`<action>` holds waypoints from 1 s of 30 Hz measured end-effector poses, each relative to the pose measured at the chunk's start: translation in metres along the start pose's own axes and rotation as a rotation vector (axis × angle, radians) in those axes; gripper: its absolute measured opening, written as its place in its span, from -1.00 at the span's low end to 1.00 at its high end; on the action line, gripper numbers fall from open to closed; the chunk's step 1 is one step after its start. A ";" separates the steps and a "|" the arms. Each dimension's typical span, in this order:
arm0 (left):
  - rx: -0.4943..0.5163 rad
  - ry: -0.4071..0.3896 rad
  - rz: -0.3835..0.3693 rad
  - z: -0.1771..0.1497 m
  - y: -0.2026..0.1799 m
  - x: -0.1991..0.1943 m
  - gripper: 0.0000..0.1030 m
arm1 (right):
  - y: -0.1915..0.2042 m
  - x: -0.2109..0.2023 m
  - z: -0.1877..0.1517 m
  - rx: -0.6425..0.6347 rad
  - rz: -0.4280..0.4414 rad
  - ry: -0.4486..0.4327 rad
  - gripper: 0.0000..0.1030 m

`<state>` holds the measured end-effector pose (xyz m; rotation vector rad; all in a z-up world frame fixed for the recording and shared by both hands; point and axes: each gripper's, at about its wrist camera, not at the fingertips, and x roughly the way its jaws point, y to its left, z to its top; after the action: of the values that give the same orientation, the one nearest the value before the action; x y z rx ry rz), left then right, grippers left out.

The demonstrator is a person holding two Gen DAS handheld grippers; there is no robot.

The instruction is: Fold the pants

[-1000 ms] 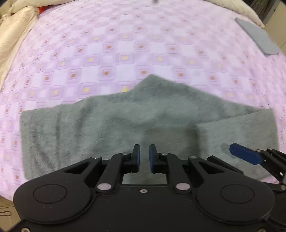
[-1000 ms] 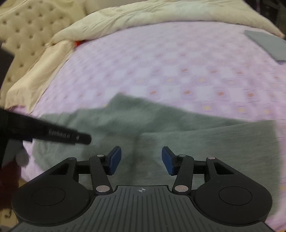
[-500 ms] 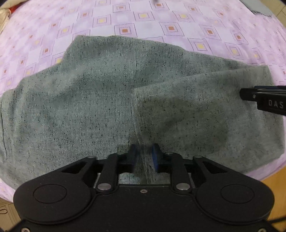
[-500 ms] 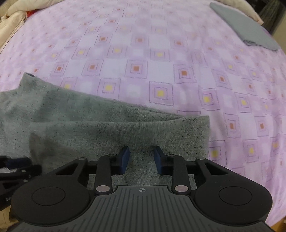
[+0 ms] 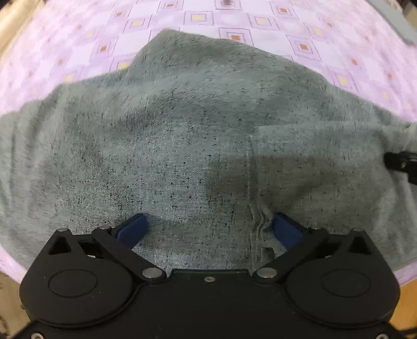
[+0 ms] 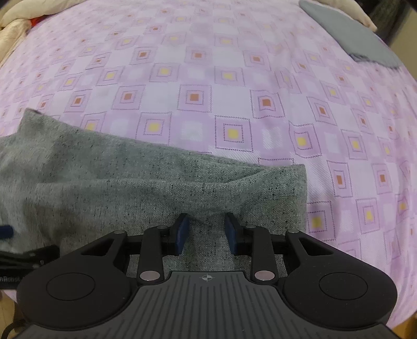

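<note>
Grey speckled pants (image 5: 182, 135) lie flat on the purple checked bedspread (image 5: 234, 15), one end folded over with its hem edge near the middle. My left gripper (image 5: 208, 226) is wide open, low over the near edge, its blue pads astride the hem seam (image 5: 251, 182). In the right wrist view the pants (image 6: 146, 187) end at a square right edge. My right gripper (image 6: 207, 229) is open, its pads resting on the cloth near that right end. The other gripper shows at each view's edge.
A folded grey garment (image 6: 351, 39) lies at the far right of the bed. A cream quilt (image 6: 15, 23) with something red is bunched at the far left. The bed's near edge runs just below both grippers.
My left gripper has opened wide from nearly shut and shifted left along the near edge. My right gripper has widened a little and stayed at the right end.
</note>
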<state>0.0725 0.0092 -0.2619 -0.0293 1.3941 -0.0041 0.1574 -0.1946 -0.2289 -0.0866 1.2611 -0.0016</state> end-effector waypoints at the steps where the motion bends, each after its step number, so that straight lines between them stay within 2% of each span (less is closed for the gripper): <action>1: 0.000 0.001 -0.017 0.001 0.003 0.001 1.00 | 0.003 0.000 0.003 0.010 -0.013 0.015 -0.41; 6: 0.062 -0.069 -0.029 -0.009 0.007 0.000 1.00 | 0.023 0.003 0.019 0.064 -0.134 0.104 -0.42; 14: 0.106 -0.188 -0.055 -0.044 0.014 -0.005 1.00 | 0.075 0.008 0.024 -0.030 -0.335 0.221 -0.42; 19: 0.164 -0.227 -0.085 -0.056 0.024 -0.011 1.00 | 0.109 0.004 0.024 -0.084 -0.367 0.278 -0.42; 23: 0.172 -0.218 -0.105 -0.052 0.032 -0.022 1.00 | 0.132 0.000 0.027 -0.138 -0.372 0.296 -0.42; 30: 0.203 -0.224 -0.146 -0.050 0.046 -0.025 0.98 | 0.156 -0.008 0.035 -0.173 -0.442 0.305 -0.43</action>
<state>0.0179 0.0543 -0.2476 0.0372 1.1597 -0.2564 0.1811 -0.0361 -0.2209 -0.5296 1.5223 -0.2971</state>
